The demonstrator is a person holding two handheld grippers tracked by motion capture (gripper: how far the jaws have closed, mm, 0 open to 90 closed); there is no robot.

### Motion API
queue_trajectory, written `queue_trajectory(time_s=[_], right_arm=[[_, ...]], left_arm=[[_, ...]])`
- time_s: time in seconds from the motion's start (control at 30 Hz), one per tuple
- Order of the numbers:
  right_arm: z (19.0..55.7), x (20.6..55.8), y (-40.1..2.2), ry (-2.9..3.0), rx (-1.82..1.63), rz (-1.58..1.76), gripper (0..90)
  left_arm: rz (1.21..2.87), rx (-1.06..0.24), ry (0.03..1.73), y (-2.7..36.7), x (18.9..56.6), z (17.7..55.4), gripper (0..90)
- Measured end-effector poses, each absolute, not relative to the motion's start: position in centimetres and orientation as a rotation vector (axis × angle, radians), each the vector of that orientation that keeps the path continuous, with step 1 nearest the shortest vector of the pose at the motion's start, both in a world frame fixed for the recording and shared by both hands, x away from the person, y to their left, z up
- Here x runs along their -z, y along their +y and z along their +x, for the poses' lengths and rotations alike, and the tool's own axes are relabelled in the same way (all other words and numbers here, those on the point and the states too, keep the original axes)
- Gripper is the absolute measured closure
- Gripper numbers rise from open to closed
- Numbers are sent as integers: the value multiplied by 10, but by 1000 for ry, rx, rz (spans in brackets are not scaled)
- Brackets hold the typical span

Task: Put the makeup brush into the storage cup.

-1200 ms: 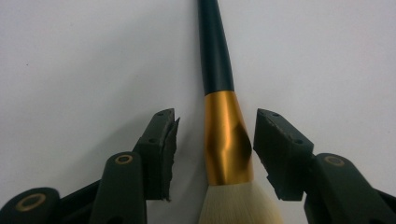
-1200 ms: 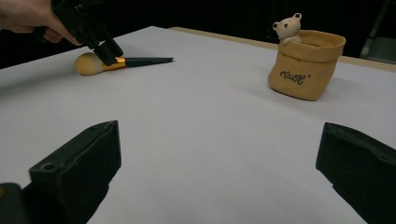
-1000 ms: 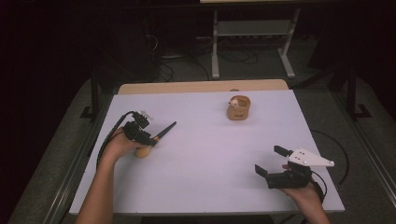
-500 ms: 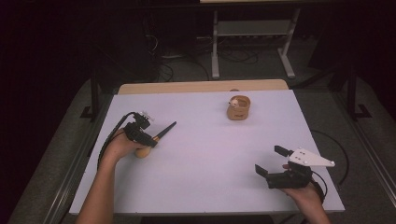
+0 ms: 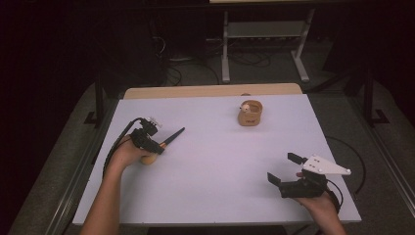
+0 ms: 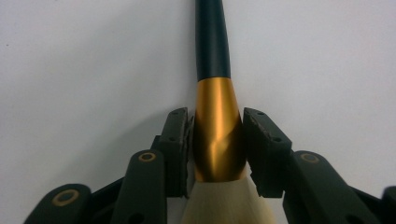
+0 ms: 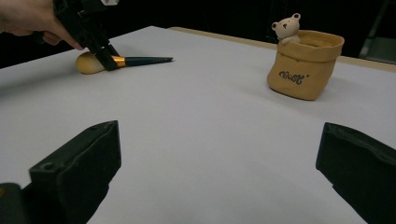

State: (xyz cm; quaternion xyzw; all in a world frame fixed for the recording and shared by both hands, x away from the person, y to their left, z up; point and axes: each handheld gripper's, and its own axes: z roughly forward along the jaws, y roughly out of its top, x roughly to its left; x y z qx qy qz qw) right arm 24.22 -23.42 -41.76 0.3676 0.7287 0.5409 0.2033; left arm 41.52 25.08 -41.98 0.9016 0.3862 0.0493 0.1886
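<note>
Up close: left gripper point(image 6: 217, 140) just clamped brush point(image 6: 218, 135) ferrule | right gripper point(image 5: 286, 170) agape

The tan pouch point(image 7: 304, 65) bears a short dark word, too small to read.

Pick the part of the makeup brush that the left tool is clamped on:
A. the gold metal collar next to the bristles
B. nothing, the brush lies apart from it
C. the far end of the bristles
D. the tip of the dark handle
A: in the left gripper view the pads press on both sides of the gold collar of the brush, the jaws having just been closing on it.
</note>
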Motion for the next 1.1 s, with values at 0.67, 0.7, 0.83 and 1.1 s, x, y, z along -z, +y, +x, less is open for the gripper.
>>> queue_trajectory(time_s=[0.67,0.7,0.83,1.1], right_arm=[[242,418,-234,2035,-1507,1025,0],[242,418,-234,2033,-1508,1025,0],[242,418,-235,2034,-1508,1032,0],[242,418,-236,2031,-1507,1030,0]], left_arm=[[2544,-159,1098,250,420,415,659],[2545,-159,1097,250,420,415,659],[2548,-165,1088,249,419,414,660],[2553,-145,1016,246,411,411,661]])
